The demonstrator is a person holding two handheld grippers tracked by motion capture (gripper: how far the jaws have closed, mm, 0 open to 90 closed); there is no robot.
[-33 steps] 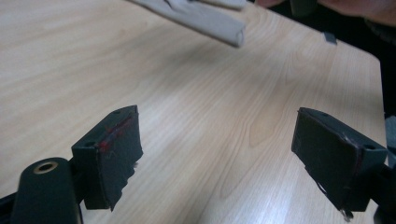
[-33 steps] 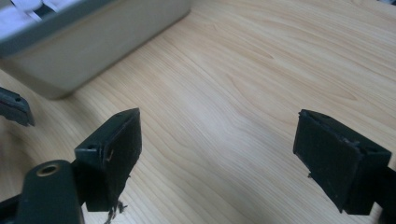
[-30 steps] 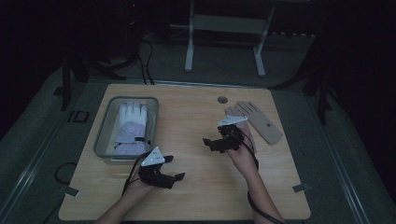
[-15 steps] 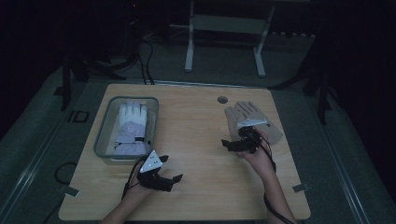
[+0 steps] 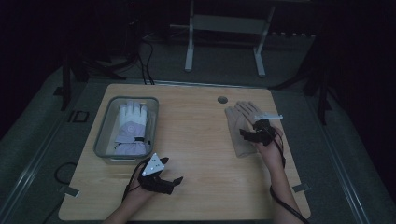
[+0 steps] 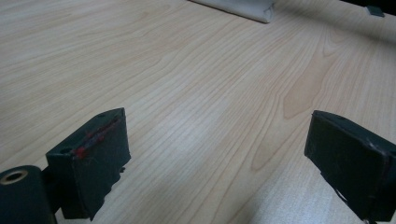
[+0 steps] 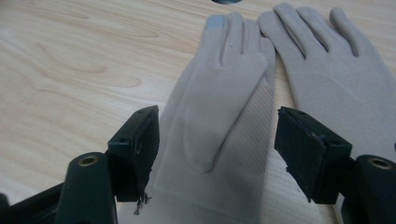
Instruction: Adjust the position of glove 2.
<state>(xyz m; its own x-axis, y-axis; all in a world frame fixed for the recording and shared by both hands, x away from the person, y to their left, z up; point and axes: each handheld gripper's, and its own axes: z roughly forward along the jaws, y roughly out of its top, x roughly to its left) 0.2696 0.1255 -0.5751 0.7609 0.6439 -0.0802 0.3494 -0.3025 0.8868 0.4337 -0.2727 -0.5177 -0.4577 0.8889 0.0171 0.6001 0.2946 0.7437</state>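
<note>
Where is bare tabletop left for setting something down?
The widest free patch is the wooden table between the clear bin holding white gloves and the beige gloves. The right gripper crowds those gloves; the left gripper sits by the near edge.

left gripper [image 5: 169, 181]: fingers spread wide, low, forearm from bottom | right gripper [image 5: 249, 135]: fingers spread wide, arm extended forward
</note>
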